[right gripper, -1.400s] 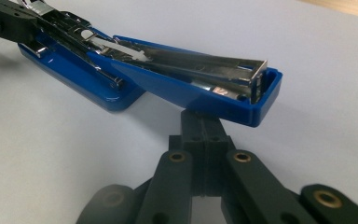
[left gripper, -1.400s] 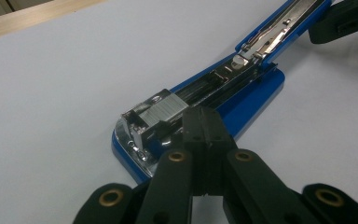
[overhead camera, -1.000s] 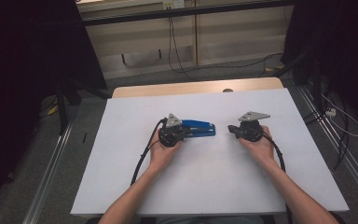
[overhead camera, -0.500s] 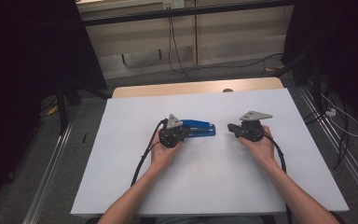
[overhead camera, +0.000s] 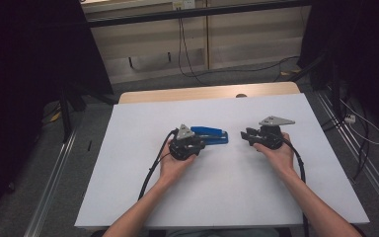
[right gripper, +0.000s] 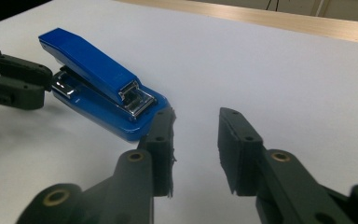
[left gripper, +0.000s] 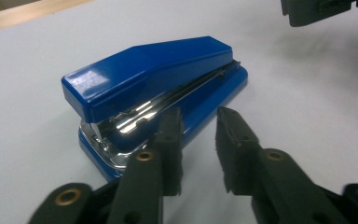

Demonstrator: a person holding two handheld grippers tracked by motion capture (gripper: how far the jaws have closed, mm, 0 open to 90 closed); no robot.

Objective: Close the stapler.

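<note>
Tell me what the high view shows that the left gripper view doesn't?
High view: the person's hands, left and right, the whole white table, and the floor with cables.
Left gripper view: the shiny metal staple track inside the blue stapler, close up between the left tool's open jaws.
Both: the stapler lying flat on the table, nothing gripping it.

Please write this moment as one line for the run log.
left tool: just opening, nothing between jaws | right tool: just opening, holds nothing | blue stapler: on white table, between both tools, untouched
</note>
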